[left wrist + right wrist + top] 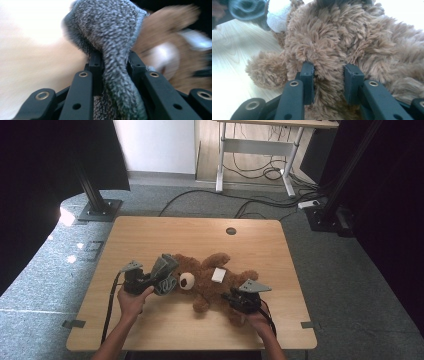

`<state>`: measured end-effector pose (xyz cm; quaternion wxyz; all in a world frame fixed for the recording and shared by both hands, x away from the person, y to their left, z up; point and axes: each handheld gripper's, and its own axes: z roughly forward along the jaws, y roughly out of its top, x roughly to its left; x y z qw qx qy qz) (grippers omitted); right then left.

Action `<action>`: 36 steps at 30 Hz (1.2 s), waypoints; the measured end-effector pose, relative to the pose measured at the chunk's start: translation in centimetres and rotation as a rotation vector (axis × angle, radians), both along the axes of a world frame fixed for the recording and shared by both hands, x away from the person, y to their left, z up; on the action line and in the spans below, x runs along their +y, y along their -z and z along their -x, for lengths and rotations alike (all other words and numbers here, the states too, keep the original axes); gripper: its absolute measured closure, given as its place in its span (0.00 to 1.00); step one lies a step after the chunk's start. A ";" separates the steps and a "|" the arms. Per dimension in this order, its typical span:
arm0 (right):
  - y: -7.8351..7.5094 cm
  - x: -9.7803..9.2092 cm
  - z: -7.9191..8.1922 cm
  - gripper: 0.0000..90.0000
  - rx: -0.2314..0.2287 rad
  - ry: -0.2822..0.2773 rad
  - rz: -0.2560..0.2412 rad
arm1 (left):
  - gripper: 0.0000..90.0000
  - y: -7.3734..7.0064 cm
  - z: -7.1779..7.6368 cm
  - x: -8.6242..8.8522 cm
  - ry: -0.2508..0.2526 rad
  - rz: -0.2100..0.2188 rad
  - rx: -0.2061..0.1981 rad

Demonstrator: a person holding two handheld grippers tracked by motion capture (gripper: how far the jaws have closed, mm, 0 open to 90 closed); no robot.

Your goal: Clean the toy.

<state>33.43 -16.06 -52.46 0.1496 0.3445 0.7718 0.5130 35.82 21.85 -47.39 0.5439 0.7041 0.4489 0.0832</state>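
**Grey sock held at the head of a teddy bear, with the bear's leg pinned**

The teddy bear (207,281) lies on its back near the middle of the table (150,232), head toward the person's left and legs toward the right. The left tongs (159,279) are clenched on a grey sock (166,272), which hangs just beside the bear's head, touching or nearly touching it; in the left gripper view the sock (112,37) rises between the jaws as a thick fold, with the bear (172,57) blurred behind it. The right tongs (235,299) are clenched on the bear's lower body; the right gripper view shows a tuft of brown fur (328,72) pinched between the jaws, and the bear's paw (265,71) resting on the table beside them.

Risks, as judged. The right grip appears to hold mostly pile, not the stuffed limb, so a pull from the sock side could slide the fur out and let the bear skid across the table. The sock is caught as a bunched fold and its opening faces away, so it may snag on the ear or muzzle instead of slipping over. A white label (218,274) on the bear's belly could also catch.

Containers: there are none on the table; the sock is the nearest to one, and whether anything is inside it cannot be told.
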 end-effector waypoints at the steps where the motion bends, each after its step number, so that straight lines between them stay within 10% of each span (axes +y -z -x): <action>1: 0.0 0.1 0.0 0.74 -0.001 -0.003 0.004 | 0.78 -0.7 0.2 -0.7 0.021 0.008 -0.017; 11: 0.0 0.0 0.0 0.74 -0.003 -0.007 0.001 | 0.78 -1.7 -0.3 -9.3 0.193 -0.019 -0.009; 19: 0.0 0.0 0.0 0.74 -0.002 -0.005 0.005 | 0.78 -0.3 1.1 -15.2 0.319 -0.159 -0.028; 36: 0.0 0.0 0.1 0.74 -0.004 -0.001 0.000 | 0.79 -2.0 -1.5 -6.8 0.085 -0.124 -0.034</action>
